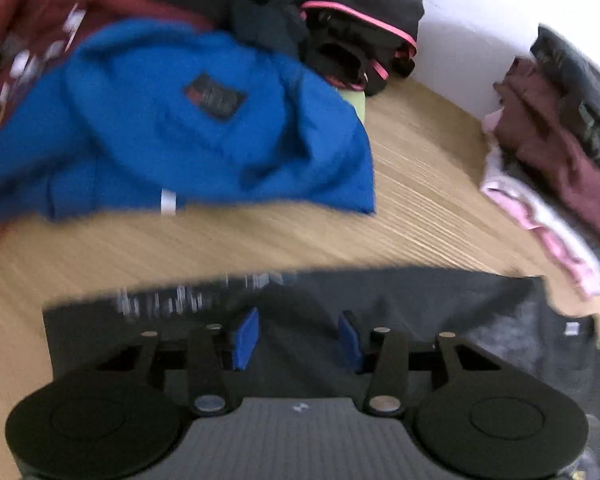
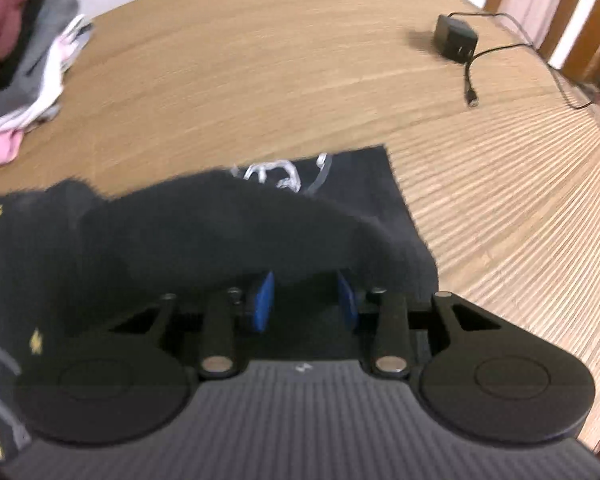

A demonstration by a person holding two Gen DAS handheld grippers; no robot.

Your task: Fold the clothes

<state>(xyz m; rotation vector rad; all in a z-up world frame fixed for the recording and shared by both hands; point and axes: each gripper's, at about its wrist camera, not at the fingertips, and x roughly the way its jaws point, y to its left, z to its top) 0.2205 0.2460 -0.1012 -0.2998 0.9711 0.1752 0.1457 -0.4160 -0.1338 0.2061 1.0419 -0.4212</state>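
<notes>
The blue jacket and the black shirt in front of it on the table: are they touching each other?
Apart. The left wrist view shows a strip of bare wooden table between the blue jacket and the black shirt.

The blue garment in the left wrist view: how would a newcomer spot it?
On the wooden table, look to the unfolded heap at its far left. The blue garment lies frontmost there, bright blue with a dark square label, unlike the maroon and black clothes behind.

Both my grippers tip steeply downward. My left gripper (image 1: 298, 340) has its blue pads (image 1: 245, 338) well apart, nothing pinched between them. My right gripper (image 2: 306, 300) is set narrower (a clear gap shows between its pads (image 2: 263, 306)).
</notes>
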